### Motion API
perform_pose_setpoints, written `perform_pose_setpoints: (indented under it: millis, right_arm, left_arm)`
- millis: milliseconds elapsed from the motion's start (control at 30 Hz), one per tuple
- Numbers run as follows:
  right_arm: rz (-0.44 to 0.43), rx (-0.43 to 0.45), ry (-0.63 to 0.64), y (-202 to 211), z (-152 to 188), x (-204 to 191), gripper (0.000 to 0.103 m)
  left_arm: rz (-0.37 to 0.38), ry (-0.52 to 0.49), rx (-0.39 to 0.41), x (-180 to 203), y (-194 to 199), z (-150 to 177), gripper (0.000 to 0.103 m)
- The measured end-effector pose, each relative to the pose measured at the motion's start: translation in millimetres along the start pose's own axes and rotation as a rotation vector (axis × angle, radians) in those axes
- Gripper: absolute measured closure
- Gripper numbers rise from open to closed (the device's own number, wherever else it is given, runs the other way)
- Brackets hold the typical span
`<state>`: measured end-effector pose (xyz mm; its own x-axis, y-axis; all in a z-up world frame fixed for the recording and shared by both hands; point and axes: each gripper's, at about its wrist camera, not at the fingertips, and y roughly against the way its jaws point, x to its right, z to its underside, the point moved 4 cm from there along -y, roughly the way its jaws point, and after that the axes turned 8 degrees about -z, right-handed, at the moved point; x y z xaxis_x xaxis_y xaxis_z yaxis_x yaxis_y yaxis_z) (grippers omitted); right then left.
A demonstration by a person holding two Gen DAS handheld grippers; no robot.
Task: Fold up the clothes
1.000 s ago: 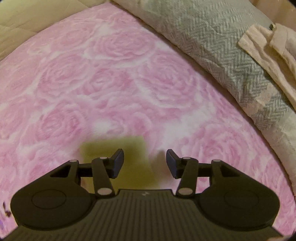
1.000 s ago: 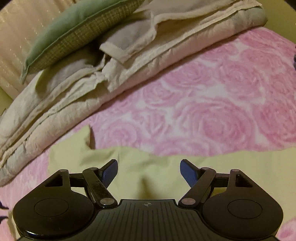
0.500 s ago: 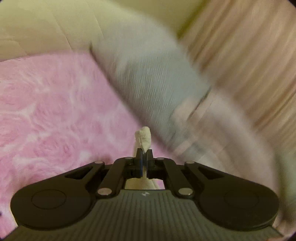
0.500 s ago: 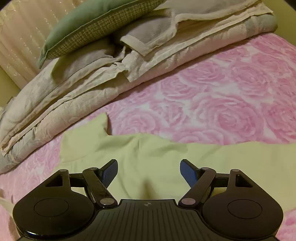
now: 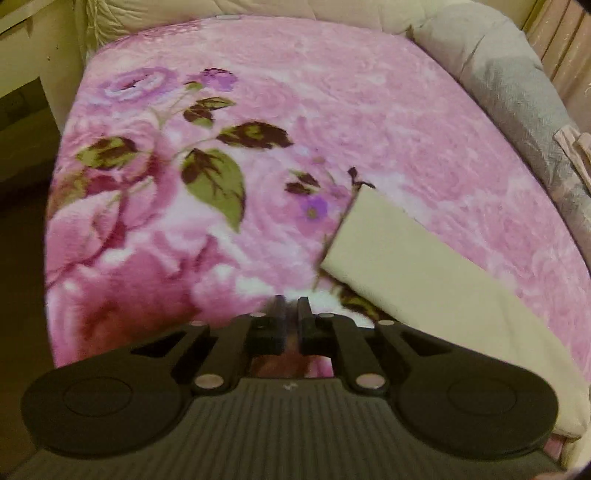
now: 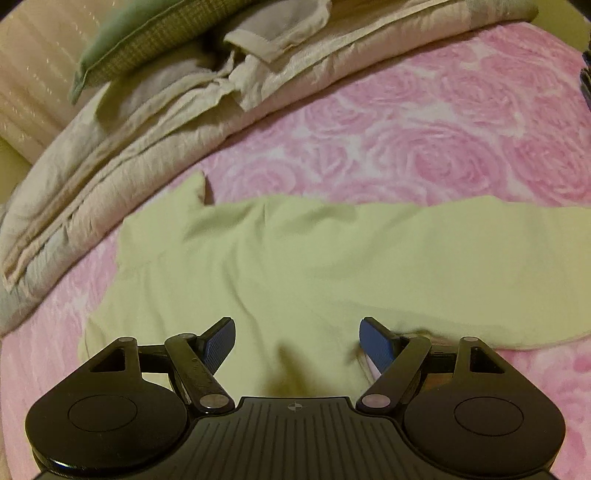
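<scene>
Looking down, we see a big bed covered by a soft pink blanket (image 5: 332, 92) with roses all over it and dark green leaves printed near one end. At the far edge of the bed lies a heap of crumpled beige bedding (image 6: 192, 110), and a green pillow (image 6: 147, 29) rests on top of that heap. A grey cushion (image 5: 517, 96) runs along the side of the bed in the left view, with a pale padded wall behind it.

Our pale yellow garment (image 6: 314, 266) lies spread flat on the pink blanket, smooth with a few soft wrinkles, and one small corner sticks up toward the bedding. In the left view a long part of it (image 5: 406, 258) stretches over the blanket to the right of our left gripper, ending in a straight edge.

Our right gripper (image 6: 297, 341) hangs just over the garment with its blue fingers wide apart. Our left gripper (image 5: 290, 317) has its fingers nearly together with a thin gap, and nothing is between them
</scene>
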<state>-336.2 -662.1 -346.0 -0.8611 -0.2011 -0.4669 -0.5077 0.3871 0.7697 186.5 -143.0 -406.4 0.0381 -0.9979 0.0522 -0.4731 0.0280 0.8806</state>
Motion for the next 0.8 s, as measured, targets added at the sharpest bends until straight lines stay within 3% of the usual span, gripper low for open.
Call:
perform_pose_setpoints:
  millis: [133,200,367,467,533,567,600,667,800]
  right_arm:
    - [0.026,-0.026,0.025,-3.9,4.7,-8.4,0.026]
    - [0.014,-0.045,0.055,-13.2,8.9,-19.5,0.026]
    - [-0.054,-0.101,0.223,-59.3,18.3,-74.9,0.026]
    - [-0.108,-0.120,0.302,-90.2,13.7,-113.5,0.026]
    - [-0.137,-0.127,0.353,-109.5,8.3,-137.7,0.026]
    - [-0.147,-0.129,0.377,-118.2,5.8,-147.8,0.026]
    - [-0.151,-0.130,0.394,-126.1,4.1,-155.6,0.026]
    - [-0.149,-0.137,0.417,-141.0,1.8,-167.1,0.026]
    - [-0.144,-0.166,0.472,-156.1,3.8,-173.5,0.026]
  left_arm:
    - [0.075,-0.026,0.068,15.5,22.9,-33.6,0.077]
    - [0.108,-0.063,0.097,27.8,29.2,-48.2,0.062]
    - [0.101,-0.195,0.035,59.4,-12.5,-79.2,0.061]
    - [0.083,-0.210,-0.017,62.9,-43.0,-83.4,0.061]
    - [0.093,-0.200,-0.034,62.0,-52.6,-80.7,0.064]
    - [0.098,-0.195,-0.030,61.2,-53.5,-78.2,0.071]
    - [0.110,-0.223,-0.016,63.1,-53.0,-77.7,0.102]
    - [0.131,-0.273,0.034,65.6,-46.9,-76.6,0.103]
    - [0.203,-0.245,0.195,46.5,-4.4,-71.5,0.103]
